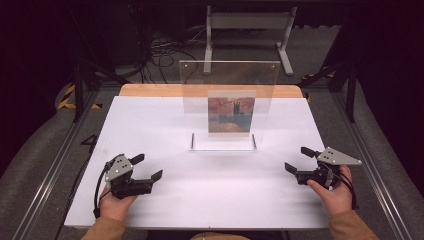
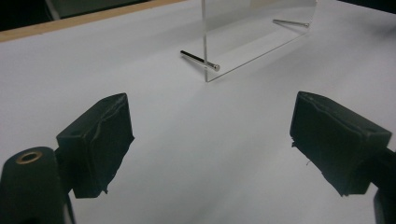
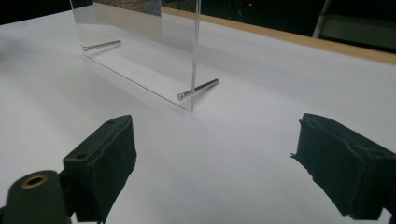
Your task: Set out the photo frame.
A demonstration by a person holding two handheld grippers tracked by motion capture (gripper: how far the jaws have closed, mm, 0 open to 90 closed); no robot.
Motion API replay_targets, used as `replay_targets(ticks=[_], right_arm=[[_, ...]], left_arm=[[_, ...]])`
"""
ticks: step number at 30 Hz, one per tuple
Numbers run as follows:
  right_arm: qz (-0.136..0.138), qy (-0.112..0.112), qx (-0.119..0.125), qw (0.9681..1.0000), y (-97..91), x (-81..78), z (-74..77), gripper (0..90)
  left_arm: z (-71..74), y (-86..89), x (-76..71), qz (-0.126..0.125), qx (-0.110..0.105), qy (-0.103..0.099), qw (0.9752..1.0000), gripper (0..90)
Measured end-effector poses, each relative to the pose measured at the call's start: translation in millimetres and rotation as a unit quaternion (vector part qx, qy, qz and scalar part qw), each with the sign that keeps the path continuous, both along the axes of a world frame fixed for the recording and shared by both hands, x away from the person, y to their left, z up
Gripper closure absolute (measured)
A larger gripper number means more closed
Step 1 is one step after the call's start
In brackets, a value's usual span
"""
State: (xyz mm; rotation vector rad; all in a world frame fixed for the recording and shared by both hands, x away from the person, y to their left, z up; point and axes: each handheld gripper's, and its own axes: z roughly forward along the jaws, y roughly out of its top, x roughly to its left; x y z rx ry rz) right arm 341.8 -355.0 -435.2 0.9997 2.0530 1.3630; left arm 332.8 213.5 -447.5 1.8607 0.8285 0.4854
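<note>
Frame: clear acrylic picture frame [image 1: 227, 105], upright on the white table [image 1: 165, 200], ahead of both grippers and between them, apart from each.
Picture: a small print [image 1: 231, 114] in reds, oranges and dark blue, held in the middle of the clear panel.
Feet: two thin metal pins [image 2: 199, 59] run through the panel's lower corners and rest on the table.
Panel edge: its near corner [image 3: 194, 70] stands straight, with a faint reflection below.
Left gripper [image 1: 148, 167]: jaws wide apart, nothing between them, low over the table, frame ahead to its right.
Right gripper [image 1: 299, 159]: jaws wide apart, nothing between them, frame ahead to its left.
</note>
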Motion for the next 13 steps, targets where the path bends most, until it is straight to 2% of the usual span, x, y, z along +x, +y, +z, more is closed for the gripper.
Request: replay_targets(ticks=[1, 3, 8, 12, 13], right_arm=[[0.0, 0.008, 0.007, 0.9999, 0.5, 0.4, -3.2, 11.1], [0.006, 0.017, 0.003, 0.9998, 2.2, 1.6, -6.5, 10.2], [0.005, 0.01, -0.003, 0.9999, 2.7, 1.3, -6.6, 10.2], [0.001, 0.004, -0.004, 1.0, 2.4, 1.8, -7.4, 10.7], [-0.001, 0.002, -0.002, 1.0, 2.6, 1.9, -7.2, 10.8]], left_arm=[[-2.3, -1.3, 1.2, -0.002, 0.002, 0.002, 1.0, 13.2], [-7.9, -5.4, 3.3, -0.006, -0.004, 0.012, 0.9999, 13.1], [-10.5, -7.2, 5.0, -0.01, -0.005, 0.015, 0.9998, 12.6], [-8.0, -4.1, 4.3, -0.006, -0.026, 0.012, 0.9996, 11.7], [-7.5, -3.4, 4.2, -0.005, -0.023, 0.01, 0.9997, 11.4]])
